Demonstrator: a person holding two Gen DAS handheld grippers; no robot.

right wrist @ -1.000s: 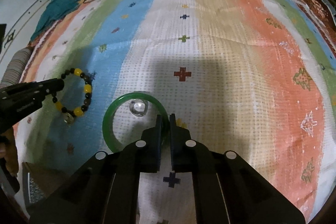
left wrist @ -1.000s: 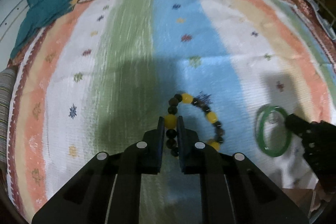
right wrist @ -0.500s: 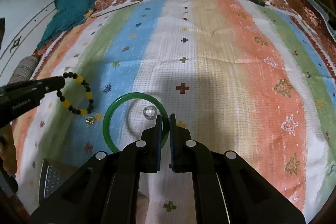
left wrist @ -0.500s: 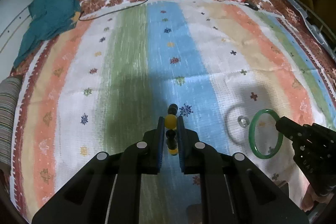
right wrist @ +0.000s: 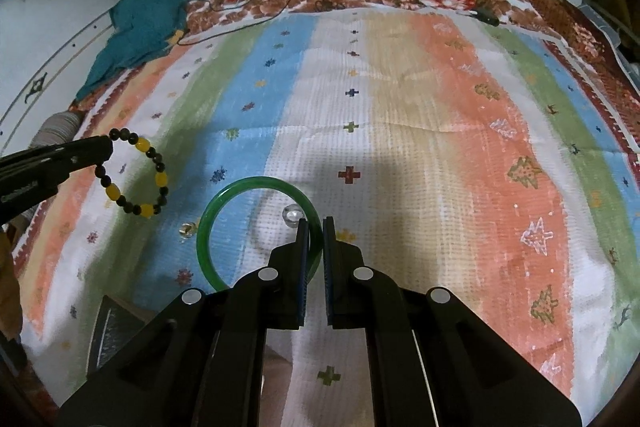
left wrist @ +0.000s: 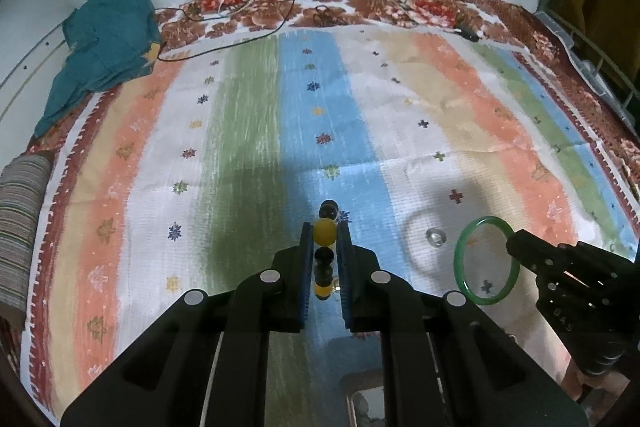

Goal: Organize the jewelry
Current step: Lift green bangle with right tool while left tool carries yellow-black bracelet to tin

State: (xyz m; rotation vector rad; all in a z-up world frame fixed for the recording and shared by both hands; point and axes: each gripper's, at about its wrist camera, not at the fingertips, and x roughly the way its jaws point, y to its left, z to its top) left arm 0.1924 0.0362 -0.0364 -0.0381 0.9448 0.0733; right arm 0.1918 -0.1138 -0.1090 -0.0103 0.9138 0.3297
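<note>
My left gripper (left wrist: 325,233) is shut on a bracelet of yellow and dark beads (left wrist: 324,231), held in the air above the striped cloth; it hangs from the left gripper (right wrist: 105,148) as a loop (right wrist: 136,179) in the right wrist view. My right gripper (right wrist: 316,227) is shut on a green bangle (right wrist: 224,203), also lifted; the bangle (left wrist: 464,259) and the right gripper (left wrist: 514,241) show at the right of the left wrist view. A small clear ring (left wrist: 436,237) lies on the cloth beneath (right wrist: 291,215).
A striped patterned cloth (left wrist: 248,131) covers the surface. A teal garment (left wrist: 104,39) lies at the back left, with cables (left wrist: 256,7) at the back. A small clear bead (right wrist: 185,228) lies by the bangle. A box corner (right wrist: 112,327) shows at the near edge.
Both grippers have risen from the cloth, each with its piece. The beaded bracelet and the green bangle left the surface and now hang in the air.
</note>
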